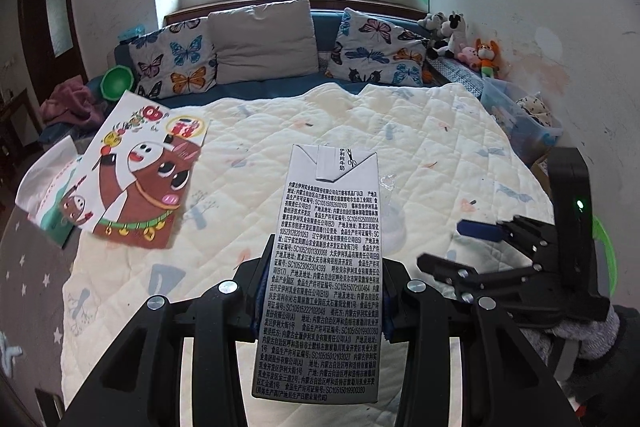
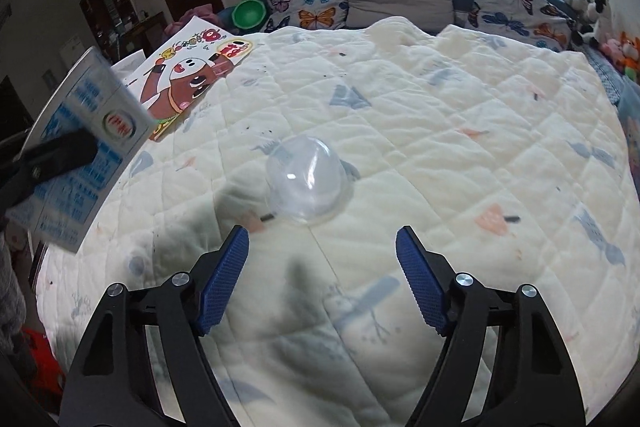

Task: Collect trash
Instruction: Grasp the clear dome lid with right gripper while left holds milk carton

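Observation:
My left gripper (image 1: pixel 322 291) is shut on a white milk carton (image 1: pixel 326 267) with black print, held upright above the quilt. The same carton (image 2: pixel 80 147) shows at the left edge of the right wrist view, clamped by a black finger. A clear plastic dome lid (image 2: pixel 306 179) lies on the cream quilt (image 2: pixel 440 147), just ahead of my right gripper (image 2: pixel 322 251), which is open and empty, blue pads wide apart. In the left wrist view the lid (image 1: pixel 394 223) shows behind the carton and the right gripper (image 1: pixel 452 247) sits at right.
A cartoon horse picture bag (image 1: pixel 140 171) lies at the quilt's left edge, also in the right wrist view (image 2: pixel 192 75). Butterfly pillows (image 1: pixel 172 63) and a grey cushion (image 1: pixel 264 43) line the headboard. Plush toys (image 1: pixel 472 47) and a clear storage bin (image 1: pixel 520 119) stand right. A green bowl (image 2: pixel 248 13) sits far left.

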### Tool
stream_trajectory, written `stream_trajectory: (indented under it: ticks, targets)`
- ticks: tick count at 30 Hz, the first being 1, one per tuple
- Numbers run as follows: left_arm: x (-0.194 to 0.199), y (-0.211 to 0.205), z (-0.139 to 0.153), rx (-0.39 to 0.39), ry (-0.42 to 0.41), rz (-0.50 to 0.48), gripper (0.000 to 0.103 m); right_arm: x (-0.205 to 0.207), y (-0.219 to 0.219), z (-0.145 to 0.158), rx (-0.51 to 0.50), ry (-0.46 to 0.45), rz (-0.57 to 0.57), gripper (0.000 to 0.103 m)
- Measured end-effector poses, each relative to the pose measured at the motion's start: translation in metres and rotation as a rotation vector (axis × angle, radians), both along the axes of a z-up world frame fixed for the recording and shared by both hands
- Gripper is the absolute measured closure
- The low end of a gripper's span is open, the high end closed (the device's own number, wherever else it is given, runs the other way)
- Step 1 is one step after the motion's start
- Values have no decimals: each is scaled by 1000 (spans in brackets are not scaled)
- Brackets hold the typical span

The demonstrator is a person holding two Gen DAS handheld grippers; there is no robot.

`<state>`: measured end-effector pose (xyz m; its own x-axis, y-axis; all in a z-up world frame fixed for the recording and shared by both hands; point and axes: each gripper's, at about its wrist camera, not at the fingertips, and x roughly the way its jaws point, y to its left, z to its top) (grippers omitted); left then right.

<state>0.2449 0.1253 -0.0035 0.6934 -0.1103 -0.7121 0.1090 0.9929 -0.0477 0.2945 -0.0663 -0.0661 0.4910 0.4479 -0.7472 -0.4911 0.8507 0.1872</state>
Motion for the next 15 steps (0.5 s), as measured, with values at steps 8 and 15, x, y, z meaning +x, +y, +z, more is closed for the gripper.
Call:
stream_trajectory:
  ticks: [8,15]
  targets:
    - [-3,16,-12,-16,22,21,63,27,27,-11,-23,11,0,29]
    - [-3,18,-18,-22,31,19,63,38,37,-20,-38,16,-3,31]
